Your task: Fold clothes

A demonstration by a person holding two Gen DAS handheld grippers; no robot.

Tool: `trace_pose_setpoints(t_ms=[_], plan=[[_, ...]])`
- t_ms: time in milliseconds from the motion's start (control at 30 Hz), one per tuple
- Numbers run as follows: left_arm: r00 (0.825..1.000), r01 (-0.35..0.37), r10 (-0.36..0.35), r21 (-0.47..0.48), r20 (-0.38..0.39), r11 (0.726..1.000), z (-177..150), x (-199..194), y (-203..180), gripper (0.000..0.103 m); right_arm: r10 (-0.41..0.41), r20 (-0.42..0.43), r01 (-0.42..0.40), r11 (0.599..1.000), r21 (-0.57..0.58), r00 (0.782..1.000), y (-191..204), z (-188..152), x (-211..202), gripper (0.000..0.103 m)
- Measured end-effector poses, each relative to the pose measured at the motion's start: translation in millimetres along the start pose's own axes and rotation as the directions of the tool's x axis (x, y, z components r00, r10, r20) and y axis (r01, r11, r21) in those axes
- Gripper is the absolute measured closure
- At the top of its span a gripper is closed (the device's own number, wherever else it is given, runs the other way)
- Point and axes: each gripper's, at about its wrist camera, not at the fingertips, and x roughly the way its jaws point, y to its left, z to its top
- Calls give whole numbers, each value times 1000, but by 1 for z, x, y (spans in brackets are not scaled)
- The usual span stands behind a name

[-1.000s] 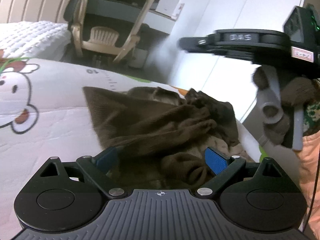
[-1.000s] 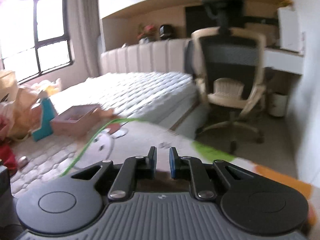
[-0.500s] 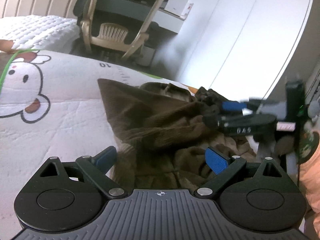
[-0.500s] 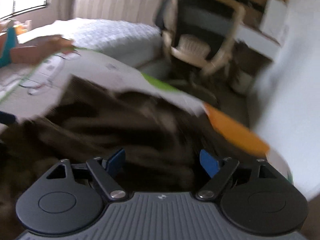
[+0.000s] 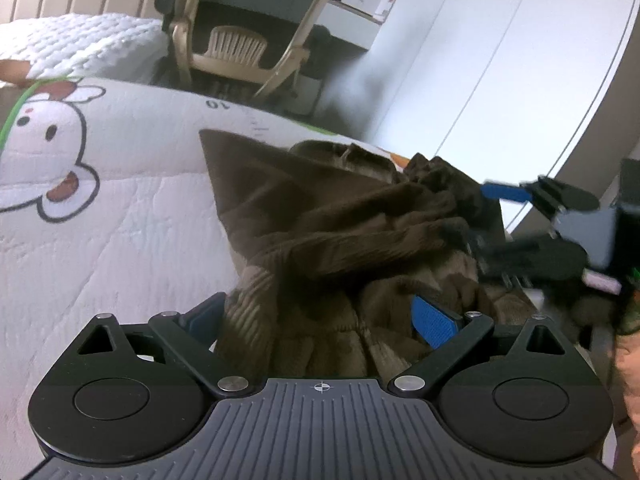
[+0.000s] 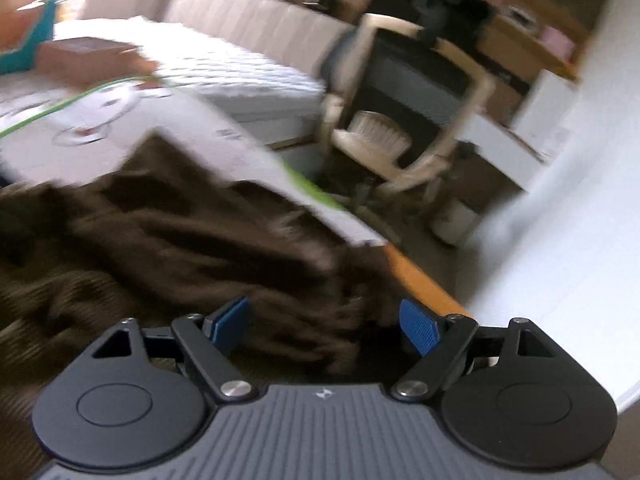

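- Brown ribbed garment (image 5: 328,236): one item, crumpled in a heap on the white quilted mat (image 5: 120,216); lies toward the mat's far-right corner, next to the orange edging (image 6: 424,276).
- Left gripper (image 5: 316,316): jaws spread wide, blue pads either side of the near bunch of the garment; the cloth sits between the fingers, not pinched.
- Right gripper (image 6: 324,328): jaws spread wide, released, low over the garment's right-hand folds; in the left wrist view it enters from the right, one blue pad (image 5: 506,193) at the fabric's far edge. Right wrist view motion-blurred.
- Mat print: cartoon animal face (image 5: 44,160), green line, numerals near the far edge.
- Background: office chair (image 5: 248,40) beyond the mat; bed with white textured cover (image 5: 80,44); white wall panels (image 5: 500,60).
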Motion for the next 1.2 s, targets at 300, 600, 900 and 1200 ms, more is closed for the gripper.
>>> trace_pose_setpoints(t_ms=[300,600,900,1200], plan=[[999,3,-3,7,37,1000,4,-18,5,4,83,-32,-74,973,219,996,-65,4,27,72],[997,11,-9,-27,82,1000,17,-25,17,4,-84,171,2,901,434,982,-165,8,-79,93],[995,66,-68,41,67,997,17,-23,-10,4,126,320,-182,972,150,939,-78,60,-108,93],[977,204,-211,173,27,964,47,18,-64,4,46,269,-101,976,194,962,-101,24,-117,93]])
